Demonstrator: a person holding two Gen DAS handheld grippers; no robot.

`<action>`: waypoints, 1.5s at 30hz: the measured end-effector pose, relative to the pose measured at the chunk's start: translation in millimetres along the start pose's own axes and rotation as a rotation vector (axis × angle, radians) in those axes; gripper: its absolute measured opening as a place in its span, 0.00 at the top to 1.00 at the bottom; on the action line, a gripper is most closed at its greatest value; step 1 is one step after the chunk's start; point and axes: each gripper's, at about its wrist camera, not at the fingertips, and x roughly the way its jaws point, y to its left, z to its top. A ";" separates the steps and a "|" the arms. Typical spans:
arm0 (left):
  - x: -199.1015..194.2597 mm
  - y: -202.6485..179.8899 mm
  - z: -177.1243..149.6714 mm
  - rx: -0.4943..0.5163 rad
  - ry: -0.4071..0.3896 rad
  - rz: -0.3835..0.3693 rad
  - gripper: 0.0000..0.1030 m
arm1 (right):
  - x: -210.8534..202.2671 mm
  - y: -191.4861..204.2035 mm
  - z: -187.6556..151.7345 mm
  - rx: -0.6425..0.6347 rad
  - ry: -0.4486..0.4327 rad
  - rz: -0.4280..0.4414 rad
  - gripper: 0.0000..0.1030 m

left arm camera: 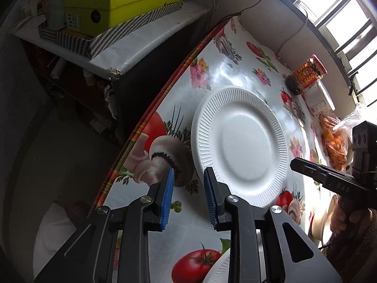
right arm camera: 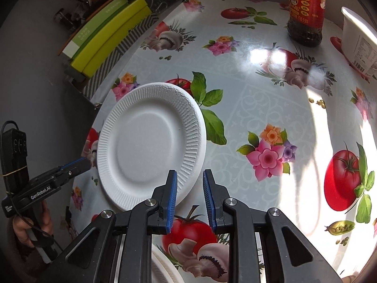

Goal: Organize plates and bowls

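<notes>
plate (right arm camera: 150, 146) ahead-left of right hand-held gripper (right arm camera: 189, 198)

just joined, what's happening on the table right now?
A person holds a gripper in each hand over a floral tablecloth. Both the left gripper and the right gripper are open and empty, flanking a white foam plate lying flat. Nothing is grasped yet. A chili sauce jar stands farther back.
</notes>
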 end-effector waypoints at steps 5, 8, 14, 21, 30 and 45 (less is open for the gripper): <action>10.8 -2.4 5.9 0.016 0.008 0.019 0.74 | 3.8 -6.2 0.4 0.037 0.002 0.005 0.79; 16.1 4.0 11.5 -0.010 0.015 0.015 0.74 | 6.0 -8.9 2.4 0.054 0.004 0.015 0.79; 21.9 -2.3 13.7 0.015 0.038 -0.013 0.74 | 10.3 -5.8 4.9 0.052 0.016 0.017 0.79; 24.1 -5.5 12.9 0.013 0.037 -0.024 0.77 | 9.6 -3.1 2.7 0.043 0.018 0.024 0.87; 22.3 -3.0 12.2 -0.008 0.034 -0.028 0.80 | 8.8 -7.7 -1.7 0.069 0.011 0.046 0.90; 1.0 -7.5 5.7 0.003 0.018 -0.041 0.80 | -12.9 0.0 -14.7 0.062 -0.017 0.056 0.90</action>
